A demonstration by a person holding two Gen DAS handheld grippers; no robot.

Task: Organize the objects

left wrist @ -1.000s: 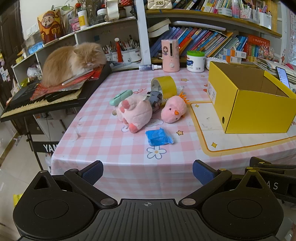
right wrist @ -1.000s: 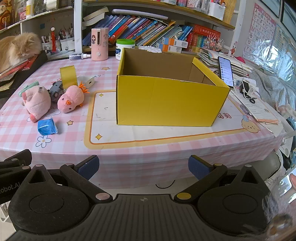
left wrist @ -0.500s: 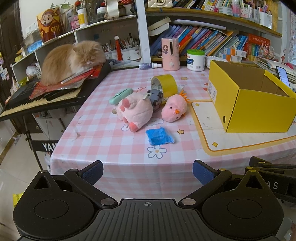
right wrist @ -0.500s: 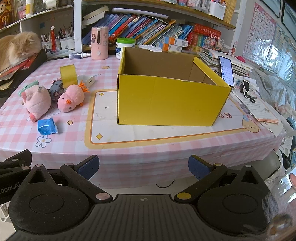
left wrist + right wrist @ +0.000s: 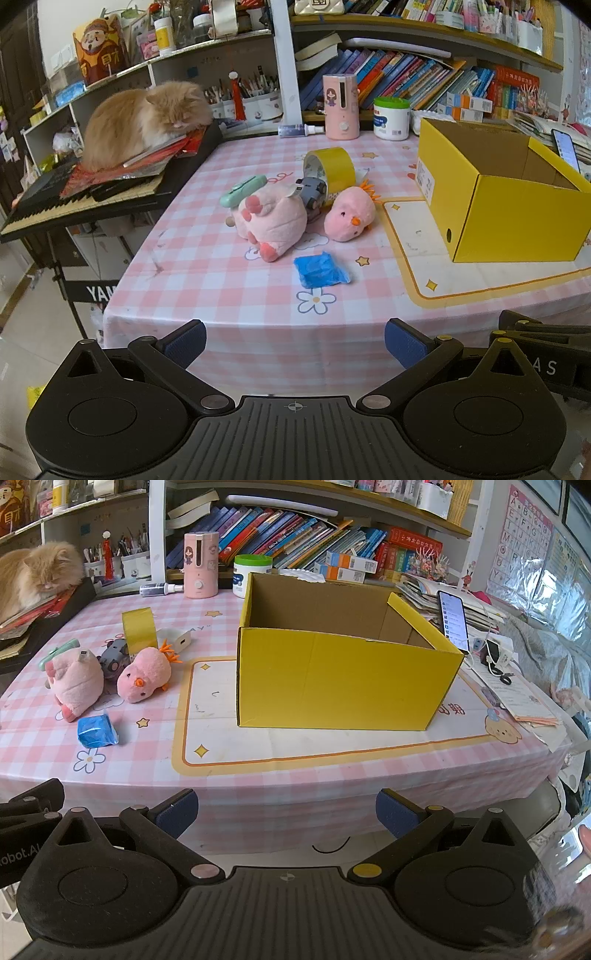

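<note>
Scene unchanged from 0.5 s earlier, both jaws held apart on left gripper and right gripper, yellow box seen on checked tablecloth, bookshelves behind it.

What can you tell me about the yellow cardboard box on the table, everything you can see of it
The yellow cardboard box is open-topped, yellow outside and plain brown inside, and as far as its interior shows, nothing is visible in it. One short flap stands up at its right end. The left wrist view shows a printed label and a small round hole on its end wall. It sits upright on the white, orange-bordered mat, right of the toys, touching nothing else. Neither tool is near it.
</note>
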